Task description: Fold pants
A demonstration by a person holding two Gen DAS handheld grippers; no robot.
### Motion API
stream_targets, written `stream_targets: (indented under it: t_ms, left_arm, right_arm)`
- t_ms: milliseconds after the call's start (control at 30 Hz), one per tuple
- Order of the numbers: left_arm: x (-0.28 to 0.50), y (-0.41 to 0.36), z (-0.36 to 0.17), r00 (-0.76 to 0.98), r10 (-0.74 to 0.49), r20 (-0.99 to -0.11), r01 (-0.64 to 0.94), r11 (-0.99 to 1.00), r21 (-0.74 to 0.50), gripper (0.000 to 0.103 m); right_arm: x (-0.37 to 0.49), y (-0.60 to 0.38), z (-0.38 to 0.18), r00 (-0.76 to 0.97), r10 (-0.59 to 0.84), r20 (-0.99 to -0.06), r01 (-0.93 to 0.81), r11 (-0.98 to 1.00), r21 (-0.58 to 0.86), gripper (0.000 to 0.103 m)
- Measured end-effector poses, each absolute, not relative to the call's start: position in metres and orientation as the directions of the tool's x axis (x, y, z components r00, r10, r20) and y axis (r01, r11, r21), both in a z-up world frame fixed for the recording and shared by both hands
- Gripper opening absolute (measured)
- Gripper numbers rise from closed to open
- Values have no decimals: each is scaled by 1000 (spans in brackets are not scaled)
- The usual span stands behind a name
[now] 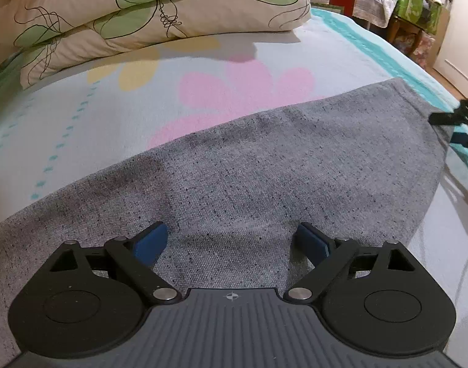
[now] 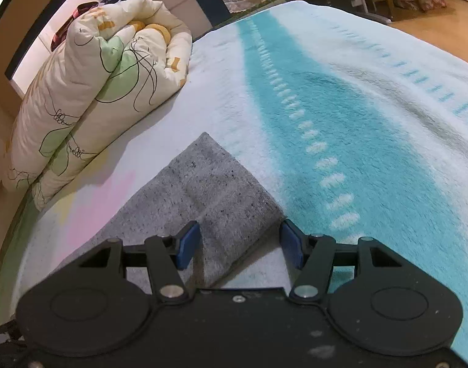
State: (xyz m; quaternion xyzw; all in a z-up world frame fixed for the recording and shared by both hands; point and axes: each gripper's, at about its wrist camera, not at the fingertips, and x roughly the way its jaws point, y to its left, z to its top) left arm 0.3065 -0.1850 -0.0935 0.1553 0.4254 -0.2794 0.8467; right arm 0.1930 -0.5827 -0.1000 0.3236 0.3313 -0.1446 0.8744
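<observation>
Grey speckled pants [image 1: 264, 168] lie flat across a bed's blanket, running from lower left to upper right in the left wrist view. My left gripper [image 1: 232, 239] hovers low over them with its blue pads wide apart and nothing between them. In the right wrist view a folded end of the pants [image 2: 203, 184] comes to a corner. My right gripper [image 2: 240, 239] straddles that end, with fabric between the blue pads; the right pad stands clear of the cloth. The right gripper [image 1: 461, 128] also shows at the far right edge of the left wrist view, by the pants' far end.
A folded floral quilt [image 1: 141, 15] [image 2: 95, 92] is stacked at the back left of the bed. The blanket [image 2: 326, 122] has a teal stripe and pink flower print [image 1: 246, 82]. Furniture and a wooden floor [image 2: 433, 27] lie past the bed's far edge.
</observation>
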Motion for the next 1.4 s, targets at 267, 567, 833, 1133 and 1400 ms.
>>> stream_targets:
  t_ms: [267,567,833,1133,1400]
  left_arm:
    - [308,-189,-96,488,-340,-804,600,800,26,98]
    - [310,-197,-69,505,-357,-786,582,813,4,80]
    - [327,-251,-82,500,-315,-807,628,773,88,81]
    - [322,-238,-67,520,-346,-781,604,795,50,84]
    - [294,-222,-95,486,-368,-793,639,768,35,86]
  right_arm:
    - [203,-606,-108,762,-23,-647,479,692,540,24]
    - [215,-585,-75,786,-28,-618,385,805,452,13]
    - [226,-568,-28,809,-6,-588,291,873,391,12]
    - [230,-559,-2,816,9,-578,250,896,367,12]
    - [231,-520,27,823,5,-568,199,934,298,12]
